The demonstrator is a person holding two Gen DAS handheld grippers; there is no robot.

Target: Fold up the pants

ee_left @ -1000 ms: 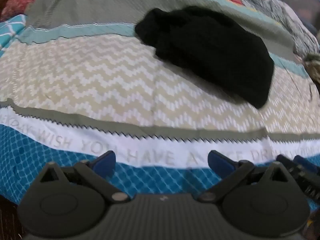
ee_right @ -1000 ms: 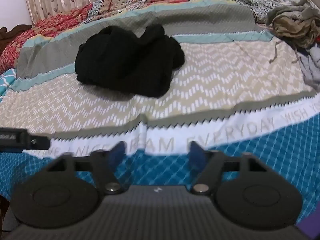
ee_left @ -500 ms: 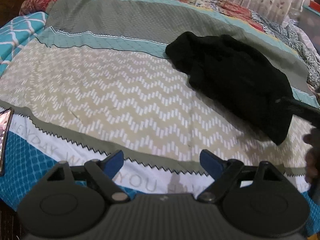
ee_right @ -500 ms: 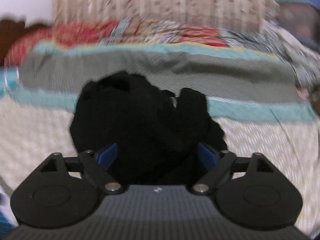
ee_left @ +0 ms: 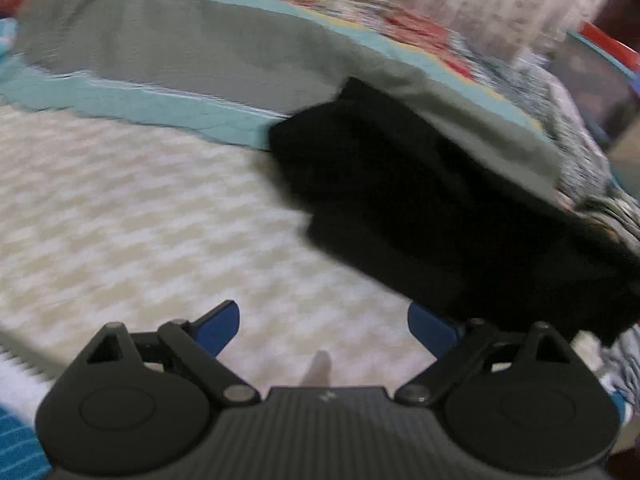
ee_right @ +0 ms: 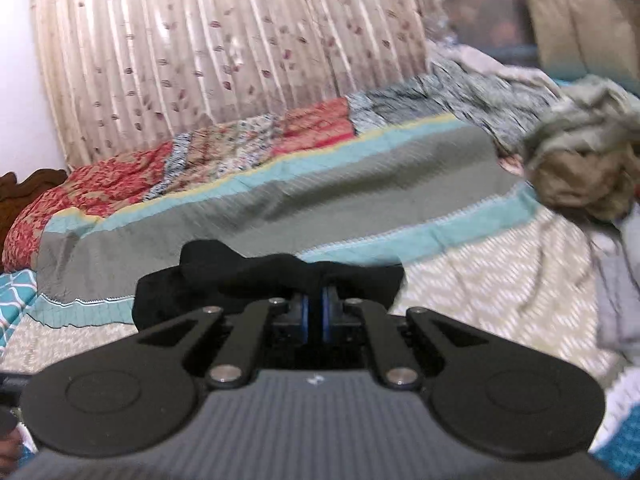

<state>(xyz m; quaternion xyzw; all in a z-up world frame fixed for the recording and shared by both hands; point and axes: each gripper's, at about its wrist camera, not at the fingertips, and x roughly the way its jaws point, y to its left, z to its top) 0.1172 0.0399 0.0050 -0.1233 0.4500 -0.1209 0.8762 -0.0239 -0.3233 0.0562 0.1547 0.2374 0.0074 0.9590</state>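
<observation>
The black pants (ee_left: 432,208) lie bunched on the patterned bedspread (ee_left: 132,208), to the right in the left wrist view. My left gripper (ee_left: 324,326) is open and empty, just short of the pants' near edge; its right fingertip (ee_left: 430,330) is close to the cloth. In the right wrist view my right gripper (ee_right: 315,310) is shut on the black pants (ee_right: 248,276), with a fold of the cloth pinched between the blue pads and lifted in front of the camera.
A heap of olive and tan clothes (ee_right: 584,172) lies on the bed at the right. A floral curtain (ee_right: 224,48) hangs behind the bed. A dark wooden headboard (ee_right: 24,188) shows at the far left.
The right gripper has closed on the pants and lifted a fold. The left gripper has moved forward and right, closer to the pants, still open.
</observation>
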